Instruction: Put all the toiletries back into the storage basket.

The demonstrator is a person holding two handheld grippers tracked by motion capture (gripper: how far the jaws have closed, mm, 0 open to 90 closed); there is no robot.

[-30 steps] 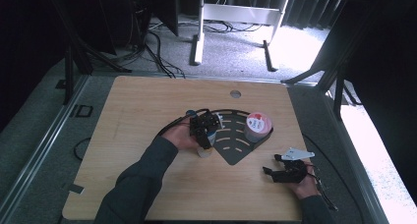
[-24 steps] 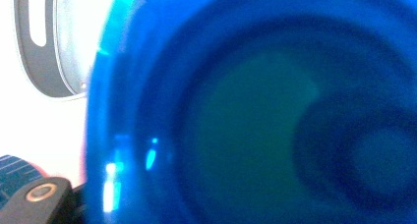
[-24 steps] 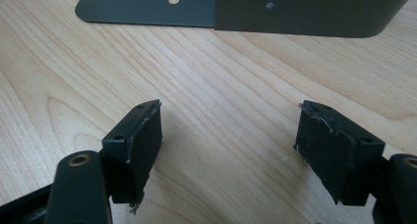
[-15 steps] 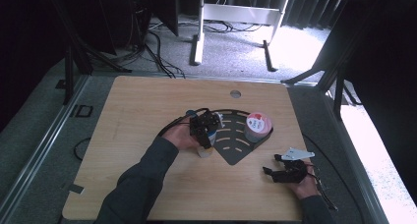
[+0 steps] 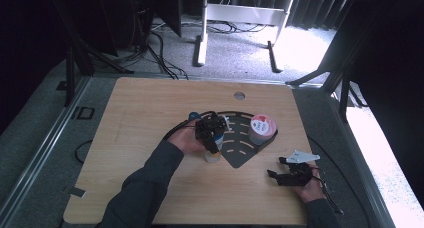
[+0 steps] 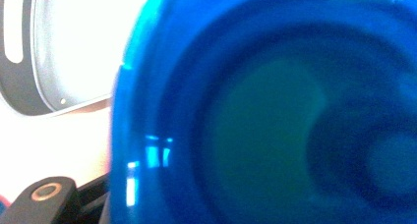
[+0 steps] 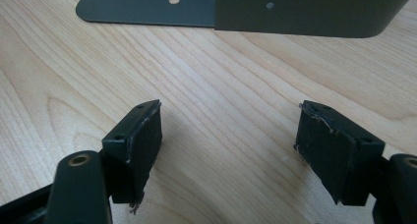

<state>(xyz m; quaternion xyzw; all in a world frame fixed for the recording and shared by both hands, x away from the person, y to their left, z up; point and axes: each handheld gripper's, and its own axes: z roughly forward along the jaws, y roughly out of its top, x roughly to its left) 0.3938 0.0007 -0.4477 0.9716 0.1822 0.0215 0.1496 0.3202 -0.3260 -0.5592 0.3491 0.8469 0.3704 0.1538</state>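
A blue cup (image 6: pixel 265 116) sits right against the left gripper's camera, its round blurred bottom or mouth facing the lens. From above, the left gripper (image 5: pixel 210 133) is at the left edge of a dark fan-shaped slotted tray (image 5: pixel 240 150) near the table's middle, with a small light cylinder (image 5: pixel 212 155) just below it. The jaws have just been closing; whether their pads press on the cup cannot be told. The left hand (image 5: pixel 187 138) comes in on a dark-sleeved forearm slanting up from the bottom edge. A red-and-white lidded tub (image 5: pixel 262 128) stands on the tray's right part. The right gripper (image 5: pixel 287 172) rests low near the table's right front, well apart, its jaws parted over bare wood and holding nothing. The light wooden table (image 5: pixel 140 118) stands on grey carpet with cables and dark stands behind.
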